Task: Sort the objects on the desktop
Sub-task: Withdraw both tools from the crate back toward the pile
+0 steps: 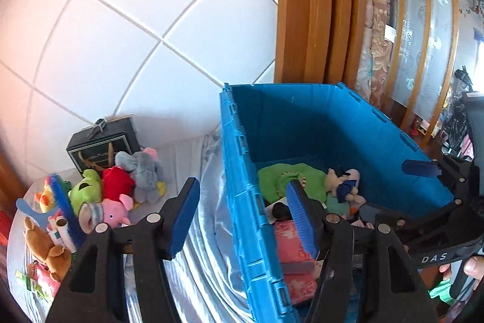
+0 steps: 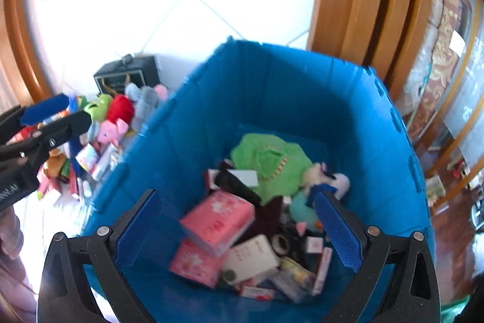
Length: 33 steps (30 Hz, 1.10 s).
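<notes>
A blue plastic crate [image 1: 239, 159] [image 2: 181, 123] stands on the table and holds a green plush [image 2: 269, 162], pink tissue packs [image 2: 217, 220], small boxes and toys. My left gripper [image 1: 242, 214] is open and empty, straddling the crate's left wall. My right gripper [image 2: 239, 229] is open and empty, held over the crate's inside above the pink packs; it also shows in the left wrist view [image 1: 423, 168]. A pile of plush toys [image 1: 103, 196] [image 2: 115, 114] lies left of the crate, with a pink pig [image 1: 116, 209], a red toy, a green frog and a grey elephant.
A black box [image 1: 99, 144] stands behind the plush pile against the white tiled wall. A brown bear toy [image 1: 45, 247] and small packets lie at the table's left edge. A wooden door frame [image 1: 305, 5] and rolled fabric [image 1: 378, 44] stand behind the crate.
</notes>
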{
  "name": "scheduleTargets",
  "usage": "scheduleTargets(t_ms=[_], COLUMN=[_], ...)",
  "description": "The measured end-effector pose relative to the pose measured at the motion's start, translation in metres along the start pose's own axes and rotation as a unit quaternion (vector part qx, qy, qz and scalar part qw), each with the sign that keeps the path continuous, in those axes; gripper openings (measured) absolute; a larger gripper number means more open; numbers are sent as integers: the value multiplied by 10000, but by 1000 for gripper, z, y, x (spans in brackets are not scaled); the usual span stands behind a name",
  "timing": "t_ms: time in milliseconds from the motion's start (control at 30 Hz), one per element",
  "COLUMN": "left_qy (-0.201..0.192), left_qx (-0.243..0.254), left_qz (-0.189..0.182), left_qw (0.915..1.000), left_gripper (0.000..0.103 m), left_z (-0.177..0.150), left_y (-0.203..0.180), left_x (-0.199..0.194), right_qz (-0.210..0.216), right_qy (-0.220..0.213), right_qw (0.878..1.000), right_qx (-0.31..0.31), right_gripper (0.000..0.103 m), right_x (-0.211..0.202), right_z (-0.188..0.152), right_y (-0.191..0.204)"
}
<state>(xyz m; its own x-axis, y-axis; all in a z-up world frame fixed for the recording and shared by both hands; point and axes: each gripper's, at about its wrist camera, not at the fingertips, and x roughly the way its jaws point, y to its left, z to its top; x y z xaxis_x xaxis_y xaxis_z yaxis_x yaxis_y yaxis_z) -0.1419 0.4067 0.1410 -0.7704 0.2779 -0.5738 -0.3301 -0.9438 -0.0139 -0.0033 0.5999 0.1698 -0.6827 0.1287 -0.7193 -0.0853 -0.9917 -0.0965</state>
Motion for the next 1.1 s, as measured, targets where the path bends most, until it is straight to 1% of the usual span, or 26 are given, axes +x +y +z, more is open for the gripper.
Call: scheduleTargets(t_ms=[100,233,400,433,467,600,767,833,900,967,1100], left_qy=[-190,-510,-983,-1047,-1108,-1178,-1336,-1374,-1214,-1068,-866], left_qx=[-100,-307,-592,-636,-683,-848,-1225,-1313,-1346,-1385,-1588], left_qz=[193,459,903,1018,1105,1347,1635,1674,1760,1944,2265], left_qw=[9996,9972,9893,9872,9853,9802,9698,9674,9675,9652,9571], left_gripper=[59,59,59,61,64,65,65,65,65,65,65], left_z=[-10,-24,-47,-52,-58,-84,-114,-124,-131,-140,-158], left_y=[16,42,79,87,94,121,159,174,187,200,229], left_x=[-12,-32,-58,-61,-64,-70,-82,-86,-85,-83,-81], right_qz=[-35,154,449,536,659,1154,1404,1510,1445,1391,1691], right_qy=[-370,-893,-1262,-1356,-1514,-2019,-2461,-2499,-2389,-2298,-1950], right_qw=[9993,9959,9909,9891,9860,9720,9581,9550,9577,9593,9599], right_qx=[11,-9,-144,-180,-221,-327,-424,-519,-701,-874,-1095], right_gripper=[103,103,103,103,103,103,103,103,103,103,103], right_x=[-11,-26,-34,-34,-36,-40,-39,-35,-24,-11,17], right_z=[-2,-2,-2,-3,-4,-10,-13,-15,-15,-18,-24], right_y=[22,53,98,108,118,150,189,208,230,250,284])
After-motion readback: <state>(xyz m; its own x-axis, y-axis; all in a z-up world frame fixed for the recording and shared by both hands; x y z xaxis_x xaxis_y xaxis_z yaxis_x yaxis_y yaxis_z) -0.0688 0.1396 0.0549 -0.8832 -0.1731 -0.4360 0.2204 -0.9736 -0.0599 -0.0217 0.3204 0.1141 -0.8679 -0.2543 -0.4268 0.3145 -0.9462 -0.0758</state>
